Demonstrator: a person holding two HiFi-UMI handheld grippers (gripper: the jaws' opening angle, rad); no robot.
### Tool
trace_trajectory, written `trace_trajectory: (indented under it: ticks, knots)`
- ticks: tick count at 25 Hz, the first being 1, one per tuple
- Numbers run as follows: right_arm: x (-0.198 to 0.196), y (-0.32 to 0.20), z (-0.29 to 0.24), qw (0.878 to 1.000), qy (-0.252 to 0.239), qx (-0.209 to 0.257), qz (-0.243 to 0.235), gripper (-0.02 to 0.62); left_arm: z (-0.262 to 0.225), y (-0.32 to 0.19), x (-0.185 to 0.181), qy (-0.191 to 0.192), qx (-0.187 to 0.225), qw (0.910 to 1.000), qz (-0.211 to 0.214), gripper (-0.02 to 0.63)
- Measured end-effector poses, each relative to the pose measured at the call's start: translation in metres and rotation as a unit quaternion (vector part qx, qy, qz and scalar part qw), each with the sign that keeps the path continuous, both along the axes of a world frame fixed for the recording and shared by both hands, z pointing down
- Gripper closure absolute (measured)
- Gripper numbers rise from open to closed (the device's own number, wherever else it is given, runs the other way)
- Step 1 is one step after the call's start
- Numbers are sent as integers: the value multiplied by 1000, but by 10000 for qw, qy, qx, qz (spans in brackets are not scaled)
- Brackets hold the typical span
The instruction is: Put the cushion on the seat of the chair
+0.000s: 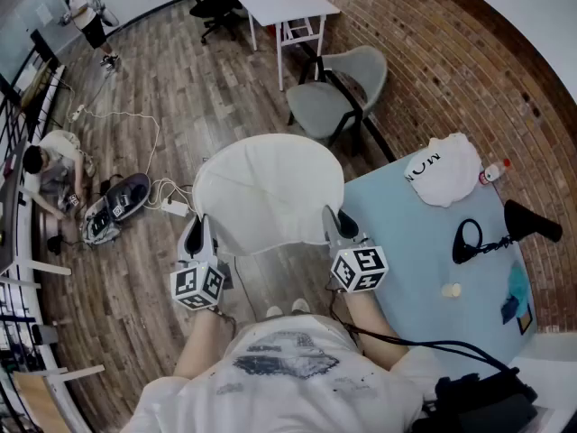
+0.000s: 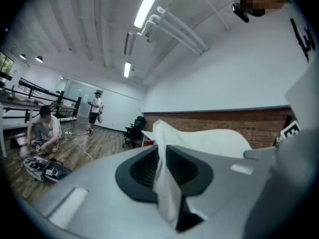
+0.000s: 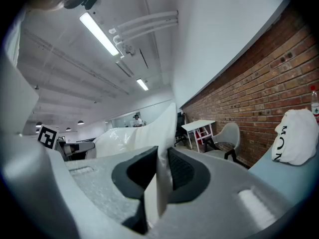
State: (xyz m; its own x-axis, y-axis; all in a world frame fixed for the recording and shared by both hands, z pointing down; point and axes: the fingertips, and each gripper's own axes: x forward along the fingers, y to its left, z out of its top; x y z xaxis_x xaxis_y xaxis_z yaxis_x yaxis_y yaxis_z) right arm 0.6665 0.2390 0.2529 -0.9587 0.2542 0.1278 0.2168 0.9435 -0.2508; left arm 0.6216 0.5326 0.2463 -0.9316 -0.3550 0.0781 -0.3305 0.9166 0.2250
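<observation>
A round white cushion (image 1: 269, 192) hangs in the air in front of me, held at both sides. My left gripper (image 1: 197, 234) is shut on its left rim, and the white fabric (image 2: 164, 183) sits pinched between the dark pads. My right gripper (image 1: 337, 226) is shut on the right rim, with the fabric (image 3: 160, 180) squeezed between its pads. A grey chair (image 1: 341, 97) with dark legs stands further off by the brick wall, its seat bare; the same chair (image 3: 228, 137) shows in the right gripper view.
A light blue table (image 1: 424, 242) at my right carries a white bag (image 1: 444, 170), a bottle (image 1: 494, 171) and black gear (image 1: 532, 221). A white desk (image 1: 290, 5) stands beyond the chair. One person (image 1: 56, 165) crouches at left among cables; another person (image 1: 86, 16) stands far back.
</observation>
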Motion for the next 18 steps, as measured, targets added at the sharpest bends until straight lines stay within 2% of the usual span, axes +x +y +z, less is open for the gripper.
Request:
trace_trajectory:
  ticks: [10,18]
  knots:
    - [-29,-6,2,10000,-11,-40,-57,551,3,-5,-19,4,20,9999,-101,563]
    - [-96,-3,11,10000,25,-41,-31,551,11,-4,-92,-2,51,10000,-45,563]
